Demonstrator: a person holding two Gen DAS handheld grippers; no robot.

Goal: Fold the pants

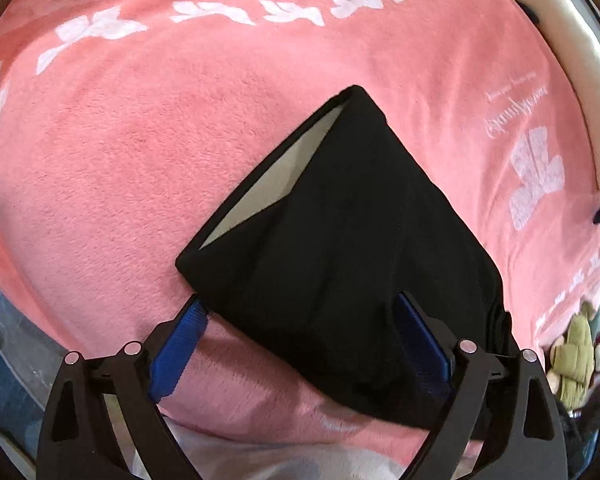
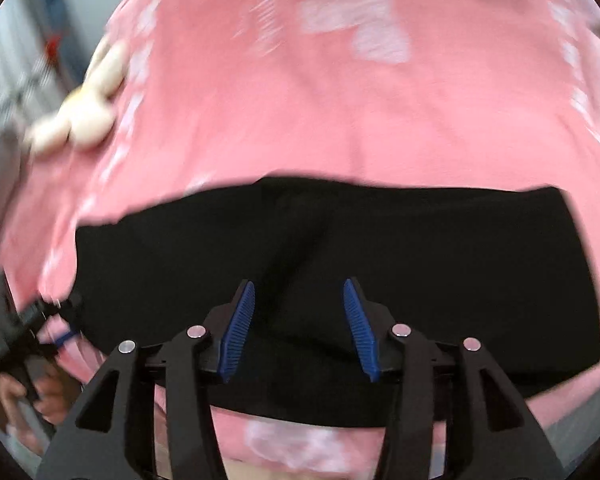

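Observation:
The black pants [image 1: 340, 240] lie folded into a compact bundle on a pink fleece blanket [image 1: 140, 140]. A pale lining shows at the bundle's upper left edge. My left gripper [image 1: 300, 308] is open, its blue pads spread wide on either side of the bundle's near end. In the right wrist view the pants [image 2: 420, 248] lie as a wide black band across the blanket [image 2: 300, 120]. My right gripper [image 2: 299, 292] is open just above the black cloth, holding nothing. The left gripper [image 2: 40, 320] shows at the far left of that view, in a hand.
A cream plush toy with black dots [image 1: 580, 60] lies along the blanket's right edge. A small stuffed monkey [image 1: 576, 360] sits at the lower right. A cream plush shape [image 2: 88, 108] lies at the blanket's left edge in the right wrist view, which is blurred.

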